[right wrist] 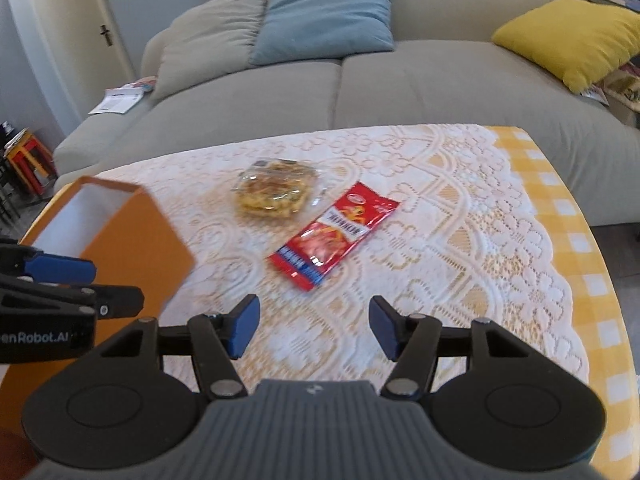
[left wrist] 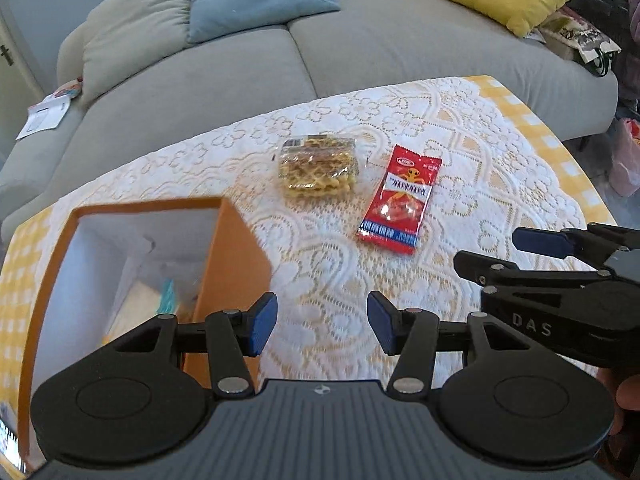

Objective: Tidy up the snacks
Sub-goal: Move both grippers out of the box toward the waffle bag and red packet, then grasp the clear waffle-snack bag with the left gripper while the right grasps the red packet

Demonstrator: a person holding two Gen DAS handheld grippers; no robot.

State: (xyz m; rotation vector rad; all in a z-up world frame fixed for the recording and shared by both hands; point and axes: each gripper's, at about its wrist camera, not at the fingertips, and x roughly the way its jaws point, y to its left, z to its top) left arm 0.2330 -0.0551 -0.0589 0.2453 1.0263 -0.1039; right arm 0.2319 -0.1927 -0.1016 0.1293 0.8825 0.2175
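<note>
Lace-covered table held two packets mid-frame, unboxed; orange box lower left; both my grippers gaped empty.

Sofa, cushions and a covered table

A grey sofa holds a blue cushion, a grey cushion and a yellow cushion; papers lie on its left arm. A white lace cloth covers a yellow checked tablecloth. A door stands behind.
</note>
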